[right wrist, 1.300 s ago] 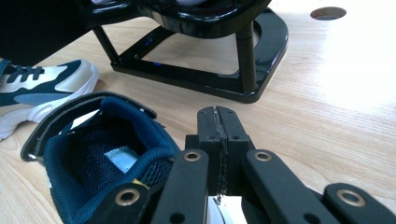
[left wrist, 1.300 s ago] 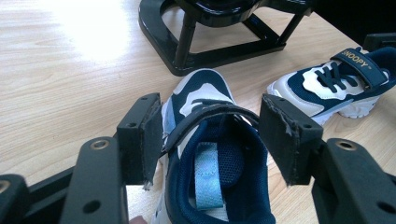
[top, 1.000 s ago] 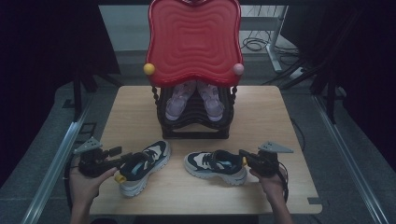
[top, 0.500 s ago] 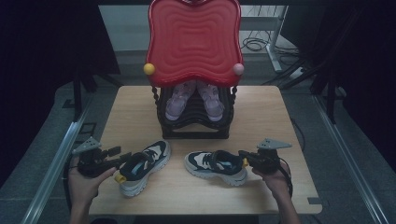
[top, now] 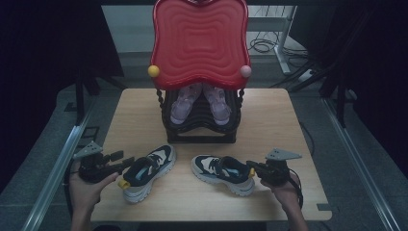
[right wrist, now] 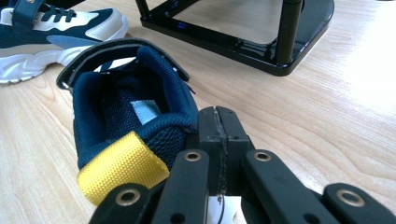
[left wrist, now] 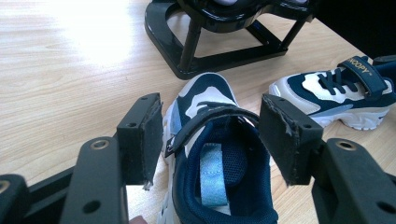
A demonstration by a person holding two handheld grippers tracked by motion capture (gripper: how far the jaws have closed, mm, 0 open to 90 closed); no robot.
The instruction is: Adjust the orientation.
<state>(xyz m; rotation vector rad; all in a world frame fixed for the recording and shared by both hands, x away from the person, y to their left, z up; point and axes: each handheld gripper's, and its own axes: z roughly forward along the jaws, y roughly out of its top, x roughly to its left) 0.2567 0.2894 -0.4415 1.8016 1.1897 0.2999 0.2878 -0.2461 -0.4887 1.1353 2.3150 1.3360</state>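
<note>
Pale wood of the table (top: 288, 125) shows from the high view, with a black rack (top: 199, 120) at its middle under a red wavy tray (top: 199, 43); a pair of lilac shoes (top: 199, 103) sits in the rack. Nearer the person, two navy-and-white sneakers lie apart: the left sneaker (top: 144, 171) before the left gripper (top: 126, 163), the right sneaker (top: 222, 173) with its heel at the right gripper (top: 252, 169)

From the left gripper view, the jaws stand wide open, one on each side of the left sneaker (left wrist: 219, 172)'s heel opening, pads clear of it

From the right gripper view, the jaws are pressed together, touching the right sneaker (right wrist: 135, 121)'s heel collar just beside its yellow pull tab (right wrist: 121, 168); whether they pinch any fabric I cannot tell
</note>
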